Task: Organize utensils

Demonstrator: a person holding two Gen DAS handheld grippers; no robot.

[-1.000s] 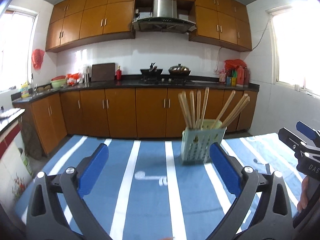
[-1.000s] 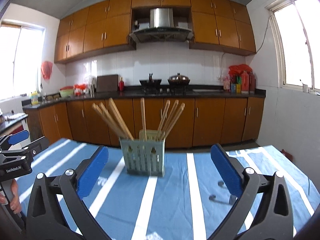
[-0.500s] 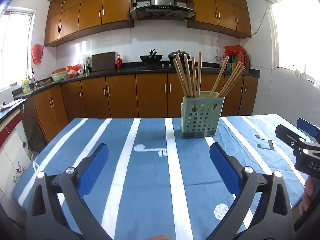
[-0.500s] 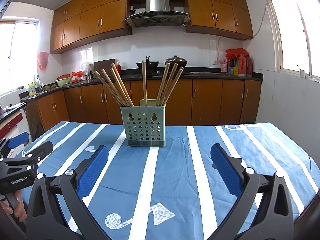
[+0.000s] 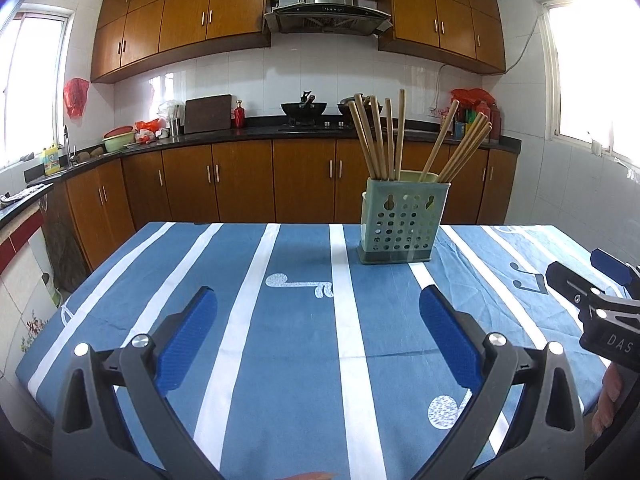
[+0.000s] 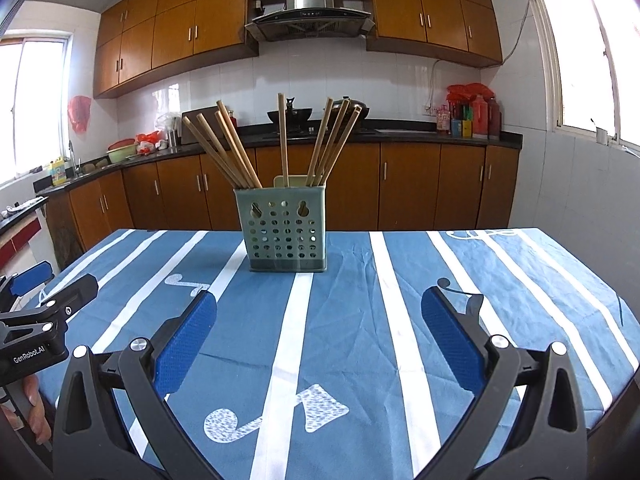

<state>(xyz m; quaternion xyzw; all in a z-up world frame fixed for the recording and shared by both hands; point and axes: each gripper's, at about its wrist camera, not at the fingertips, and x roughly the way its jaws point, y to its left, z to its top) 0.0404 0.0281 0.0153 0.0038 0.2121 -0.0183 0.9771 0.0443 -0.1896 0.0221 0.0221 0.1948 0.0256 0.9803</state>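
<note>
Chopsticks [image 6: 280, 142], judged light, stiff and smooth, stood in the perforated holder [image 6: 285, 232] at 12 o'clock, best pinched mid-shaft; left tool [image 5: 318, 326] and right tool [image 6: 318, 326] gaped wide, empty.

Left gripper [image 5: 318, 328], right gripper [image 6: 319, 330]: black frames, silver screws, blue textured pads; "GenRobot.AI", "DAS" markings.

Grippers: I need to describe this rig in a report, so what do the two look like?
Both the left gripper and right gripper have black angled frames, silver bolts and blue textured pads. White lettering on the bodies reads GenRobot.AI and DAS.
</note>
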